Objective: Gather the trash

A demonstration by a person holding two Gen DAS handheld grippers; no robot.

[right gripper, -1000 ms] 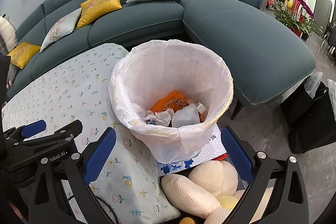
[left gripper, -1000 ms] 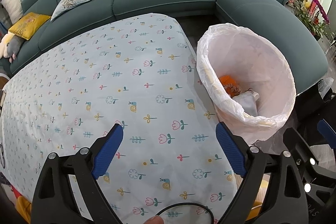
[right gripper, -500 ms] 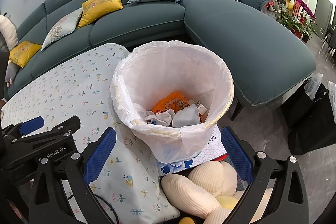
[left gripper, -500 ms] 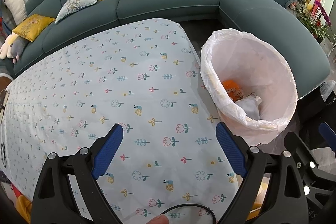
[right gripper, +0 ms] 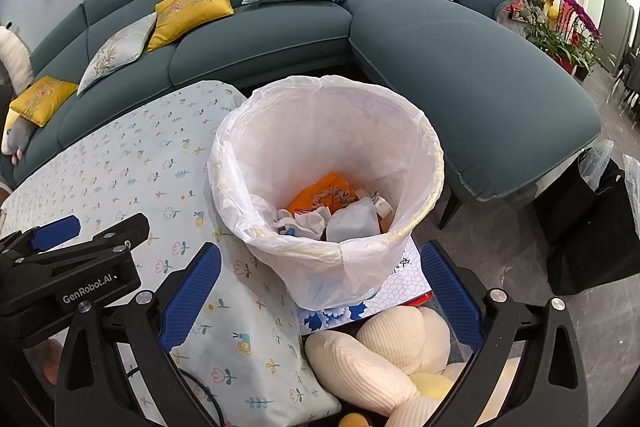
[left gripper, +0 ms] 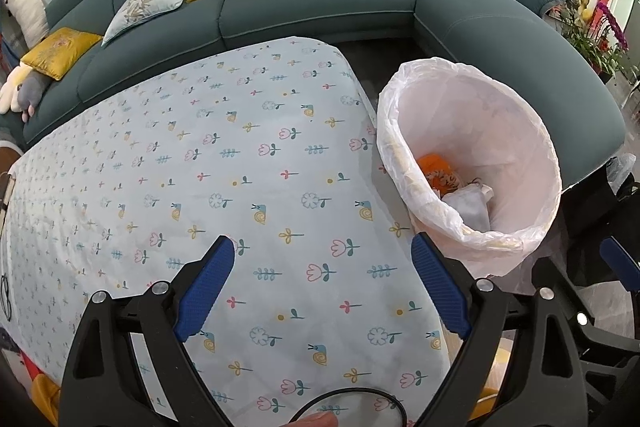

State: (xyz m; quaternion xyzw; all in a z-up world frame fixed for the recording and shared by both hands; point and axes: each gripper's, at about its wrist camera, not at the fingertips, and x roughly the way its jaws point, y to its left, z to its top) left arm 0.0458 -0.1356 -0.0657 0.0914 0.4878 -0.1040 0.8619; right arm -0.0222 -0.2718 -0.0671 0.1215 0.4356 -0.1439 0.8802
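Note:
A bin with a white plastic liner [left gripper: 516,131] [right gripper: 332,123] stands at the right end of the table. Inside lie an orange wrapper [right gripper: 320,193] [left gripper: 434,167], white crumpled paper [right gripper: 310,221] and a grey-white pouch [right gripper: 356,223] [left gripper: 468,207]. My left gripper [left gripper: 324,283] is open and empty over the floral tablecloth [left gripper: 200,167], left of the bin. My right gripper [right gripper: 320,291] is open and empty, just in front of the bin. The left gripper's body [right gripper: 68,267] also shows in the right wrist view.
A teal corner sofa [right gripper: 460,67] with yellow and grey cushions curves behind the table and bin. A cream plush flower [right gripper: 384,351] and a patterned box [right gripper: 396,283] lie under the bin. Black bags [right gripper: 592,227] stand on the floor at right. Potted flowers [right gripper: 568,35] stand far right.
The left gripper has pulled back and up a little, so the table and bin sit lower in its view. The right gripper has barely moved. Both stayed open.

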